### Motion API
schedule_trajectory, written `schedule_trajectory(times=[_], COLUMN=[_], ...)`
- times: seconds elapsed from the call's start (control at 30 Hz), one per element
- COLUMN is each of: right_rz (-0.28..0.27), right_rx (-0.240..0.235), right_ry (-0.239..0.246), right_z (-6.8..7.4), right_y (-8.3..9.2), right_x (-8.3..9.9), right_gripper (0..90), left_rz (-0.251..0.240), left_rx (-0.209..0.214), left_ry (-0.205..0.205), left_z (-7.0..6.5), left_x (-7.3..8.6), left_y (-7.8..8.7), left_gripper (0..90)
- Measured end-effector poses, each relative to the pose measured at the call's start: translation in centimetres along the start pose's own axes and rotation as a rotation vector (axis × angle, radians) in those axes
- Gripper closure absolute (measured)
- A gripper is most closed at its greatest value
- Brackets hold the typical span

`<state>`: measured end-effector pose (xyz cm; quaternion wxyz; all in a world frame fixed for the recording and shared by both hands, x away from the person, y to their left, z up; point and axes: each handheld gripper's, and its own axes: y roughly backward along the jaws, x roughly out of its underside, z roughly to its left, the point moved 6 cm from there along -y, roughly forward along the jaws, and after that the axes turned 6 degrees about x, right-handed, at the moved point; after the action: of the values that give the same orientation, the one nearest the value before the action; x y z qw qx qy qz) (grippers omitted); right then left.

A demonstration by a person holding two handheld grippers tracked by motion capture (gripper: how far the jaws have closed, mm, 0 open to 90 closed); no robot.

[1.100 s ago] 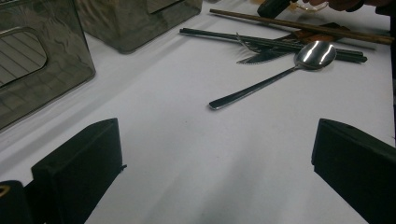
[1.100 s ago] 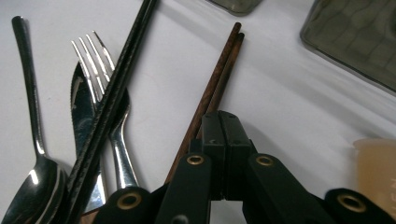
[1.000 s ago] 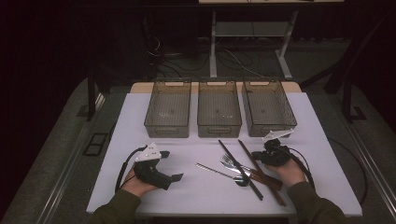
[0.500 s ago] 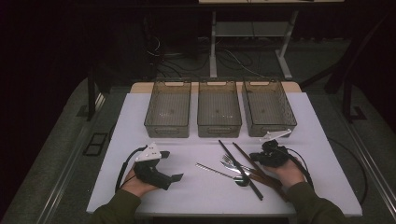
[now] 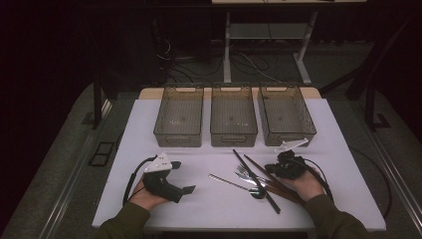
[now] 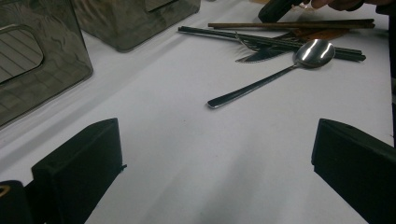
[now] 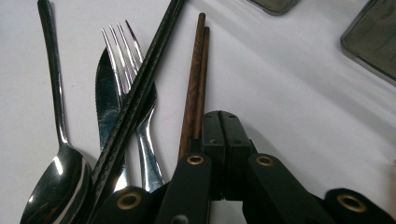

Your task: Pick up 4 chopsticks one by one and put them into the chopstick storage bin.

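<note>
— Right gripper: jaws pressed together, nothing between the pads. Sits low over the white table, in the person's right hand, right beside the brown chopsticks. Touching them or not, cannot tell.

— And the left gripper?

— Jaws wide apart, bare tabletop between them. Rests on the table in the left hand, well apart from the cutlery.

— Whereabouts of the cutlery?

— Heaped loosely on the table near the right gripper. From that gripper's view: brown chopsticks side by side, just left of the closed jaws. Further left, a pair of black chopsticks lying slantwise over a fork and a serrated knife. Leftmost, a spoon, bowl up, handle pointing away.

— Same spoon from the left gripper view?

— Yes, bowl toward the heap, handle stretched out toward the open middle of the table.

— Anything beyond?

— Three clear smoky bins in a row along the far side: left bin, middle bin, right bin. Nothing visible inside any of them. Right bin nearest the right gripper, yet apart from it.
</note>
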<state>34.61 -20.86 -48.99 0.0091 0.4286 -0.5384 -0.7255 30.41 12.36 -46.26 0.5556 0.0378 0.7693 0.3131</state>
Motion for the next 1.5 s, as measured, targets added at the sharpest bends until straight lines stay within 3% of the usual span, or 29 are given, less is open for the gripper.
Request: schedule_trajectory(times=[0.57,0.87,1.17,1.3,1.5], right_rz=[-0.050,-0.091,-0.083,-0.046,-0.024], right_rx=[0.008,-0.024,-0.025,-0.041,-0.049], right_ry=[-0.032,-0.036,-0.024,-0.025,-0.014], right_z=[-1.0,-1.1,-1.1,-0.8,-0.5], right_y=[1.4,4.5,6.9,6.6,5.8], right_x=[-0.2,0.5,3.3,4.4,4.4], right_gripper=[86.9,74.5,71.0,72.5,74.1], left_rz=[-0.001,-0.002,0.002,0.003,0.002], left_rx=[0.001,0.002,0.003,0.004,0.005], left_ry=[0.000,-0.001,-0.003,-0.005,-0.005], left_z=[0.0,0.0,-0.1,-0.1,-0.1], left_x=[0.0,0.0,0.0,0.0,0.0], left_y=[0.0,0.0,0.0,-0.1,0.0], left_gripper=[0.8,0.8,0.8,0.8,0.8])
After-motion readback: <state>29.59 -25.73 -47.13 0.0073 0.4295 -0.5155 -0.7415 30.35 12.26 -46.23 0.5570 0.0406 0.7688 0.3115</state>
